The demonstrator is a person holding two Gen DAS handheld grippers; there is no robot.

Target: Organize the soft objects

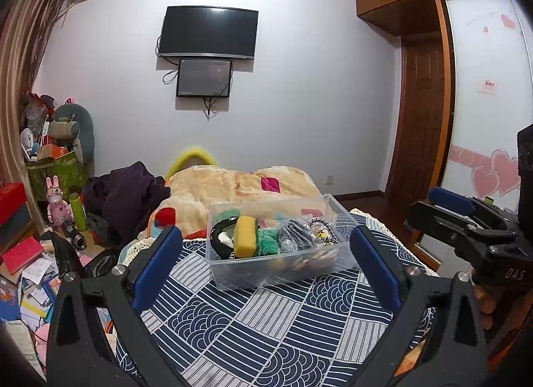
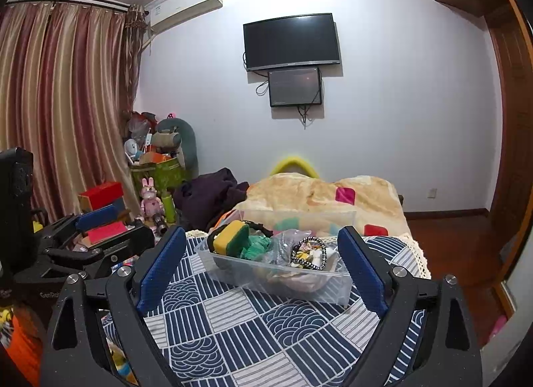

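Observation:
A clear plastic bin (image 1: 233, 278) stands on the blue patterned bed cover; it also shows in the right wrist view (image 2: 333, 290). It holds a yellow-green sponge (image 1: 246, 236), a green cloth (image 1: 268, 242), a grey cloth (image 1: 294, 237), a black-and-white bead band (image 1: 328, 230) and a black item (image 1: 218, 240). My left gripper (image 1: 266, 263) is open and empty, its blue pads just in front of the bin. My right gripper (image 2: 263, 263) is open and empty, also just in front of the bin. The sponge (image 2: 231, 237) and band (image 2: 308, 253) show there too.
A beige blanket (image 1: 233, 187) and dark clothes (image 1: 126, 200) lie behind the bin. Books, boxes and toys (image 1: 33, 253) clutter the floor at left. A wardrobe and door (image 1: 423, 120) stand at right. The right gripper (image 1: 473, 223) shows at the left view's right edge.

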